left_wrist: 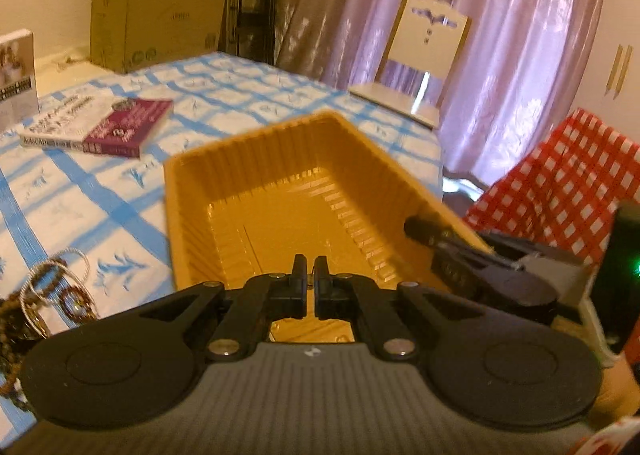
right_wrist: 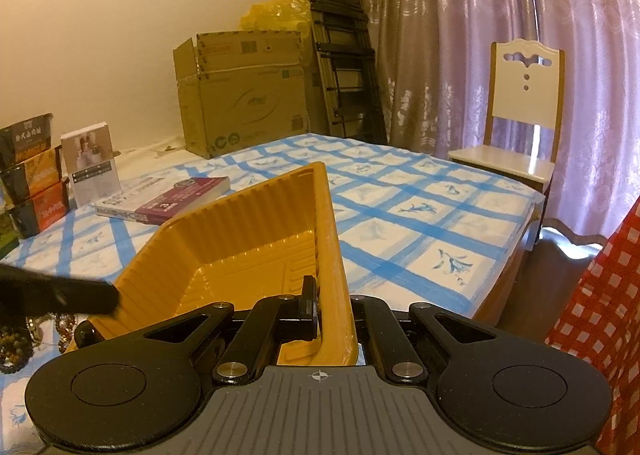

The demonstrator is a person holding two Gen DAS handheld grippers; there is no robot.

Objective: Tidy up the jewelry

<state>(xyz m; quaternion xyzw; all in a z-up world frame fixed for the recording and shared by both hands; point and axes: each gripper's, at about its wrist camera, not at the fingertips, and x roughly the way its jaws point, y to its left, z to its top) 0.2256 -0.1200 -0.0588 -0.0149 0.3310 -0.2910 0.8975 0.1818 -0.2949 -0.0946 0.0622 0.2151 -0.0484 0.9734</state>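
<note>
A yellow ribbed plastic tray (left_wrist: 176, 191) stands on the blue-checked bed. It holds nothing that I can see. My left gripper (left_wrist: 311, 275) hovers over the tray's near end, jaws shut; only a hairline gap shows, and I cannot tell if anything thin is in it. A heap of bangles and bead bracelets (left_wrist: 52, 295) lies on the sheet left of the tray. My right gripper (right_wrist: 332, 303) is shut on the tray's right wall (right_wrist: 332, 239), one finger inside and the other hidden outside. In the left wrist view the right gripper (left_wrist: 424, 233) shows at that rim. The jewelry (right_wrist: 16, 339) lies under the blurred left gripper (right_wrist: 60, 295).
A stack of books (left_wrist: 100, 127) lies on the bed beyond the tray. Small cartons (right_wrist: 32, 175) stand at the far left. A cardboard box (right_wrist: 240, 95), folded ladder (right_wrist: 340, 55) and white chair (right_wrist: 520, 115) stand behind. A red checked cloth (left_wrist: 560, 183) hangs at the right.
</note>
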